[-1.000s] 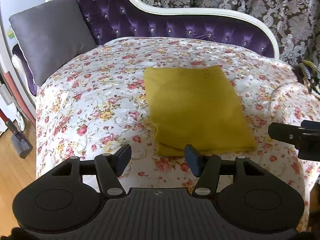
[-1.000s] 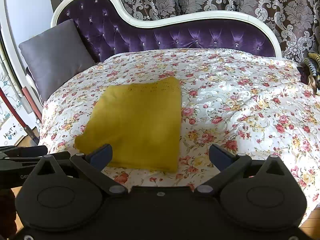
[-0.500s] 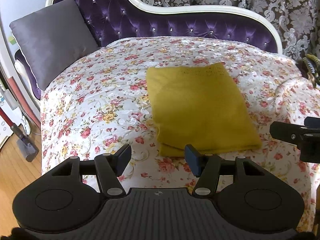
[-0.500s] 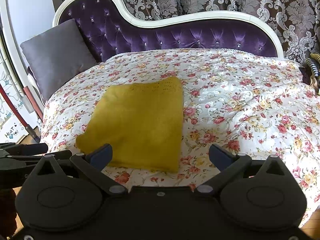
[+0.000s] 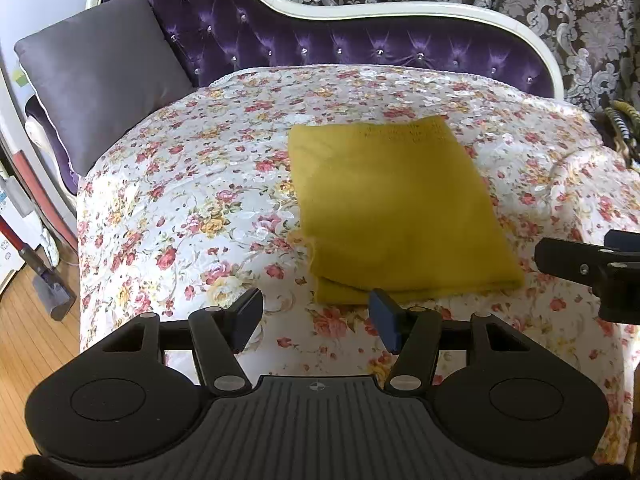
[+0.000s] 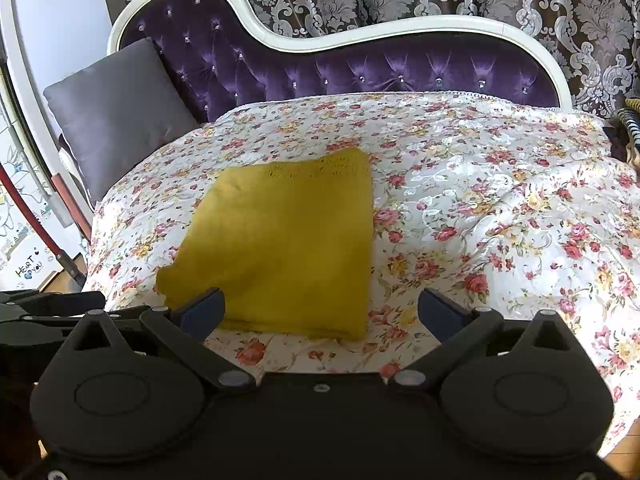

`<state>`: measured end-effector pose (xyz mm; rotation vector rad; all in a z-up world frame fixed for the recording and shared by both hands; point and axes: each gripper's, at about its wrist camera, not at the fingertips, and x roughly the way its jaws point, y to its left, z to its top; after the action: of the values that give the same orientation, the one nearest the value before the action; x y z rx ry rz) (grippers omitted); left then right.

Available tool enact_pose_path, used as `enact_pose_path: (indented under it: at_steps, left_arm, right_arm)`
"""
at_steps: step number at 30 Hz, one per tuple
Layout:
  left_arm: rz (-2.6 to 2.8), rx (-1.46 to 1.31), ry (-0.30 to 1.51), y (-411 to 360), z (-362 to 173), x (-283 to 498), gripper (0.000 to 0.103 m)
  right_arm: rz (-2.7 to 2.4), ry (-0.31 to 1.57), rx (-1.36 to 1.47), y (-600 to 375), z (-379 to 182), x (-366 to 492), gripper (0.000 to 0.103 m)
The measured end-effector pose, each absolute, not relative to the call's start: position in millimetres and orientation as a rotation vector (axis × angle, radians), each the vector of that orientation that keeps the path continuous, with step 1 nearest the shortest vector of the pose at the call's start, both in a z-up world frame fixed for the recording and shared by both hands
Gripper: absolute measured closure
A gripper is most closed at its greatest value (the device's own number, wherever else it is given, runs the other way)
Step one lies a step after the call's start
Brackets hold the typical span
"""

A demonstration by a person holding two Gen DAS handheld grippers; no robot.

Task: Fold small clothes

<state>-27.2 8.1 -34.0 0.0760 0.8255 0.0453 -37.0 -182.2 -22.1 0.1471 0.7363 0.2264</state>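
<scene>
While both tongs hang open and empty, left tongs (image 5: 316,314) and right tongs (image 6: 322,310), the folded yellow garment (image 5: 396,212) lies mid-frame on the floral bedspread (image 5: 192,200); snagging only its top layer could undo the fold.

A: Your left tongs (image 5: 316,316) hang over the near edge of the floral bedspread (image 5: 192,208), jaws parted, nothing between the pads.

B: And right ahead of you, the yellow garment (image 5: 392,208) lies folded flat in a neat rectangle, its layered edge nearest your tongs, just beyond the right pad.

A: Look to your right: the other tongs (image 5: 592,264) poke in from the frame's edge, clear of the cloth; you can't tell how their jaws stand.

B: Up the back, a purple tufted headboard (image 5: 360,44) with a white frame, and a grey cushion (image 5: 100,80) propped at the left.
</scene>
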Motion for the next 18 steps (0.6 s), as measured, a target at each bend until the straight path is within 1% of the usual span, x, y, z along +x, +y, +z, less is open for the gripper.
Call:
enact_pose_path:
  at_steps: [18]
  left_arm:
    - [0.041, 0.078, 0.829, 6.1, -35.3, -26.4, 0.046]
  right_arm:
    - [0.233, 0.747, 0.159, -179.2, -25.7, -36.4, 0.001]
